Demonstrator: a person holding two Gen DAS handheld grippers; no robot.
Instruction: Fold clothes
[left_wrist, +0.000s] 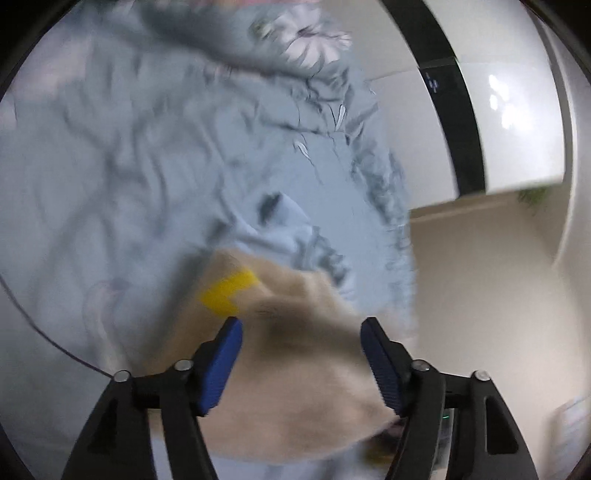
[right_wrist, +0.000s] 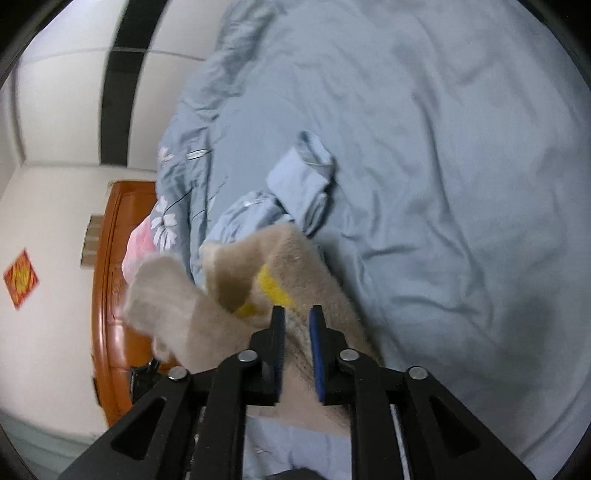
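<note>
A beige fuzzy garment (left_wrist: 295, 369) with a yellow patch (left_wrist: 229, 288) lies bunched on a light blue bed cover (left_wrist: 129, 166). My left gripper (left_wrist: 301, 325) is open, its blue pads on either side of the garment, which lies between and under them. In the right wrist view my right gripper (right_wrist: 297, 314) is shut on an edge of the same beige garment (right_wrist: 207, 306), which bunches up to the left with its yellow patch (right_wrist: 273, 288) showing. A crumpled light blue garment (right_wrist: 295, 184) lies just beyond it on the bed cover (right_wrist: 443, 184).
A floral part of the cover (right_wrist: 166, 221) and a pink item (right_wrist: 138, 243) lie by the orange wooden headboard (right_wrist: 110, 295). White walls with a black vertical strip (left_wrist: 454, 110) and a beige floor (left_wrist: 498, 314) flank the bed.
</note>
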